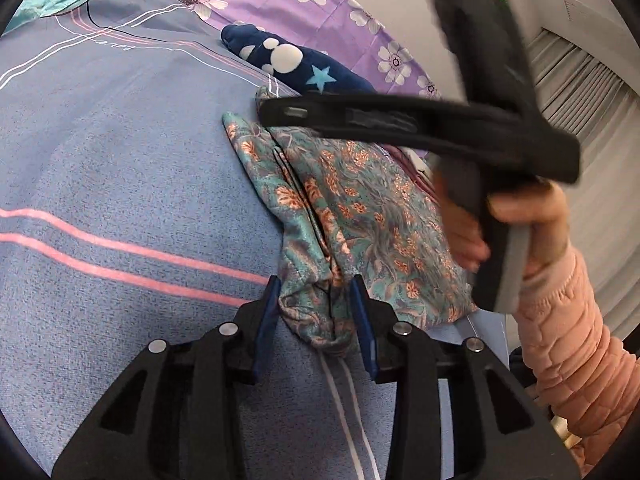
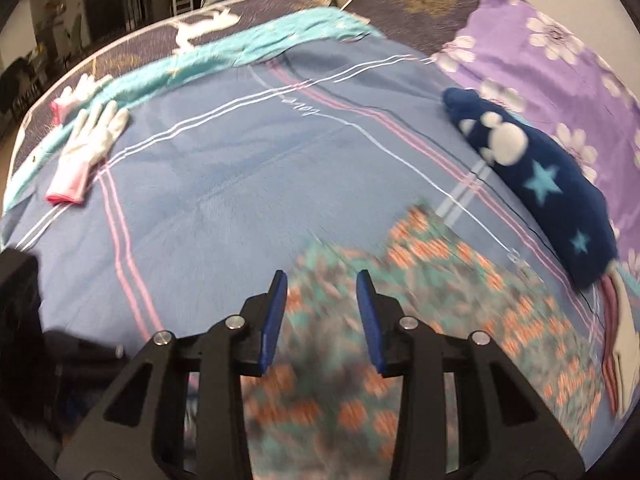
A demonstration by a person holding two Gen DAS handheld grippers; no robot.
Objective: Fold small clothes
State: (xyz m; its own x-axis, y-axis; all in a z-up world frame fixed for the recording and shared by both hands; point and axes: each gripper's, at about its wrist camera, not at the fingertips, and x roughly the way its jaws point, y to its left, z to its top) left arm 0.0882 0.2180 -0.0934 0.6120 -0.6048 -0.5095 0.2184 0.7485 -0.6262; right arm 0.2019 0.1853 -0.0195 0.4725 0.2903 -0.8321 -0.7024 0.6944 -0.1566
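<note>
Floral garment [image 1: 352,216] lies centre-right on blue bedcover [image 1: 120,152], bunched end between pads of left gripper [image 1: 316,312]; contact uncertain, cannot tell if gripped. Right gripper [image 2: 322,316] empty, jaws apart, above blurred cloth. Risk: thin fabric slips out, fold collapses.

Each tool [image 1: 316,308] is black plastic with blue pads [image 1: 266,320] and silver screws [image 1: 157,346]; the right tool [image 2: 322,312] matches; a quilted pink sleeve [image 1: 572,352] shows.
</note>
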